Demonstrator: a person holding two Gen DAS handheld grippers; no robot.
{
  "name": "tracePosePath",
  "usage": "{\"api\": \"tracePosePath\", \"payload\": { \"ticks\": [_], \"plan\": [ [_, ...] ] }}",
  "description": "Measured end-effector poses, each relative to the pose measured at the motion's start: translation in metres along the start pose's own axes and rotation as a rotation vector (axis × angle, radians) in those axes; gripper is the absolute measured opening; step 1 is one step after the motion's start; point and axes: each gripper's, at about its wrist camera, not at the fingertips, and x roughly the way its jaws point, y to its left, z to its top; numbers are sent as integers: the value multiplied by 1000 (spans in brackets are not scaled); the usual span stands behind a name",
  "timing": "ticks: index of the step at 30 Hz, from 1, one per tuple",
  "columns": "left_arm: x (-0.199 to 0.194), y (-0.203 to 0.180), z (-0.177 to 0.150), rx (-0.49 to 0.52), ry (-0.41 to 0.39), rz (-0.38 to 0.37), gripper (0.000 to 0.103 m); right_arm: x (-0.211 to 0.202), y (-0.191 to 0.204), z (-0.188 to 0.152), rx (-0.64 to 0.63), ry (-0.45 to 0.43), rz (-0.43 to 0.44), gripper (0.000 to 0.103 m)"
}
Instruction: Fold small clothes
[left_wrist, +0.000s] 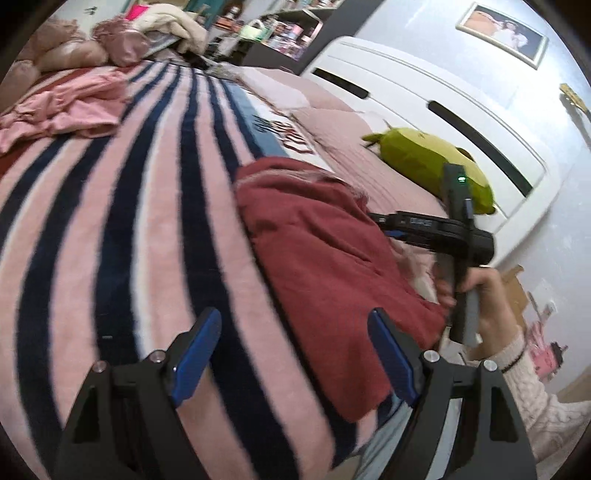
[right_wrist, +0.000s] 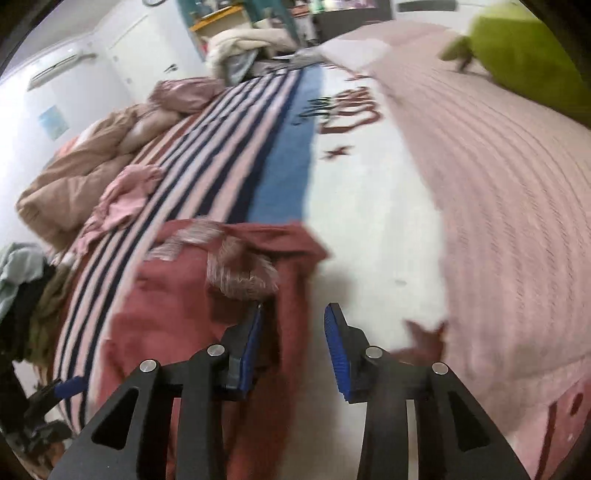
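A dark red garment (left_wrist: 332, 258) lies partly folded on the striped blanket (left_wrist: 129, 221) of a bed. My left gripper (left_wrist: 295, 321) hovers open over the blanket at the garment's near left edge, with nothing between its blue pads. In the right wrist view the red garment (right_wrist: 177, 295) shows a fuzzy pinkish patch (right_wrist: 240, 269) near its top. My right gripper (right_wrist: 295, 310) hangs just above the garment's right edge with its pads apart and no cloth pinched. From the left wrist view, the right gripper (left_wrist: 384, 225) sits at the garment's far side, held by a hand (left_wrist: 480, 284).
A crumpled pink garment (left_wrist: 62, 107) (right_wrist: 125, 192) lies farther up the blanket. A green plush cushion (left_wrist: 424, 162) rests by the white headboard (left_wrist: 424, 103). A tan duvet (right_wrist: 85, 166) is bunched at the far side. Several loose clothes (right_wrist: 22, 295) pile up off the bed's left.
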Motion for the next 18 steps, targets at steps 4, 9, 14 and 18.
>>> {"api": "tracePosePath", "payload": {
  "ticks": [4,9,14,18],
  "plan": [
    [12,-13,2,14,30,-38,79,-27,-7,-13,4,-43,49,37],
    [30,-24,-2,37,81,-40,79,-60,19,-41,-70,-67,194,47],
    [43,-33,-17,88,144,11,79,-47,46,-86,-203,29,140,47],
    [40,-29,-25,86,151,7,79,-45,45,-107,-241,19,80,46]
  ]
}}
